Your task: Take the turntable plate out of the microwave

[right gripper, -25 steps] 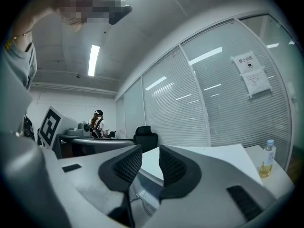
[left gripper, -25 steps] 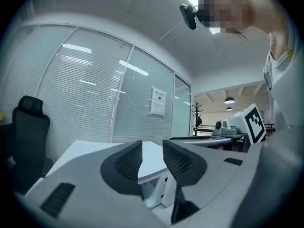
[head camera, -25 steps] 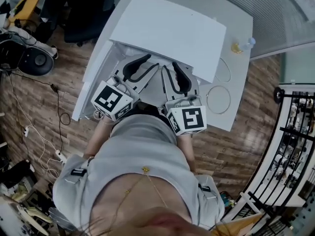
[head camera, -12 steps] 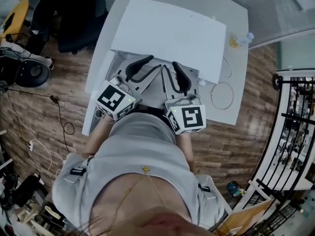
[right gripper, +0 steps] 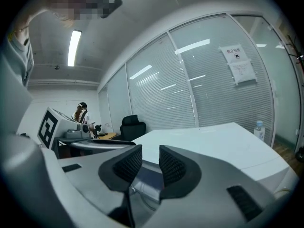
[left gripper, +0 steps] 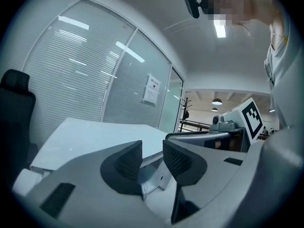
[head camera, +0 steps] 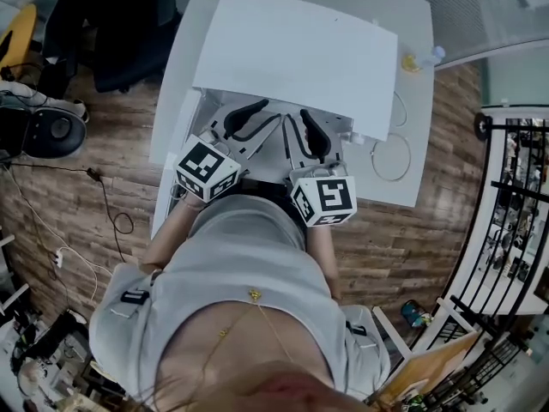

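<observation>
Microwave faces left gripper and right gripper, fingers slightly apart, empty; reaching inside for the plate comes next.

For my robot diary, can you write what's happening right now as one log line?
left gripper: jaws apart, empty | right gripper: jaws apart, empty | both at microwave front | turntable plate: not visible

The microwave is white, the floor brown wood-plank, and the left gripper and right gripper cubes bear black-and-white squares.

Bright even light, fisheye-warped edges
</observation>
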Available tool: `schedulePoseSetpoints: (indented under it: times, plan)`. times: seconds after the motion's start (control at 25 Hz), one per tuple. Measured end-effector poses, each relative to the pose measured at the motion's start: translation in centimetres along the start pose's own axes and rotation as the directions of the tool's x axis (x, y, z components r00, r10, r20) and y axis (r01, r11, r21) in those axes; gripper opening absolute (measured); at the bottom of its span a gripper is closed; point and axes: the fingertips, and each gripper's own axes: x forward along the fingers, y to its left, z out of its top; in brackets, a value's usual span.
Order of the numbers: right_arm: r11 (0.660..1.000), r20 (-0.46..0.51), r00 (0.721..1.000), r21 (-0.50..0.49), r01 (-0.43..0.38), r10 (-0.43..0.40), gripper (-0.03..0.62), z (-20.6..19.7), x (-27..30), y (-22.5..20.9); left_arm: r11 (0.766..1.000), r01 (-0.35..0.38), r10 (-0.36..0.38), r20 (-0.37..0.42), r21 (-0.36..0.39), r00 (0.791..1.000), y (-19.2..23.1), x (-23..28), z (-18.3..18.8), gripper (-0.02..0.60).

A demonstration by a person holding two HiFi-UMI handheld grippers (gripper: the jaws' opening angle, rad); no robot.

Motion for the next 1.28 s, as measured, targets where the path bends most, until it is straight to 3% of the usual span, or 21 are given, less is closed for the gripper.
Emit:
schedulePoseSetpoints:
  times: [0.32,0.64,0.88,0.96,1.08,1.28]
  plan:
    - [0.999,-0.095,0.995,0.031,0.023,-0.02,0.118,-4.4,1.0,-0.9,0.999,-0.011,0.008,-0.092,-0.031,0.996,1.3,0.3,-4.6,0.137]
    - [0.997,-0.209,0.978,0.069,0.028,-0.013,0.117,-10.3,2.4,-1.4,0.989,-0.083,0.062,-0.175,-0.119,0.983,3.1,0.5,-9.5,0.137]
    - [0.995,-0.27,0.963,0.09,0.047,-0.022,0.114,-14.5,3.5,-2.4,0.965,-0.162,0.113,-0.233,-0.204,0.966,4.8,0.5,-13.5,0.137]
    - [0.989,-0.296,0.955,0.131,0.066,-0.024,0.114,-15.9,3.8,-2.9,0.953,-0.187,0.126,-0.251,-0.237,0.96,5.4,0.7,-14.8,0.137]
    - [0.973,-0.323,0.946,0.21,0.091,-0.019,0.114,-17.9,4.5,-3.7,0.912,-0.233,0.146,-0.264,-0.337,0.953,6.8,0.8,-16.5,0.137]
    - [0.927,-0.36,0.933,0.353,0.13,0.006,0.117,-20.9,4.8,-4.6,0.881,-0.29,0.171,-0.321,-0.374,0.932,7.6,1.0,-19.1,0.137]
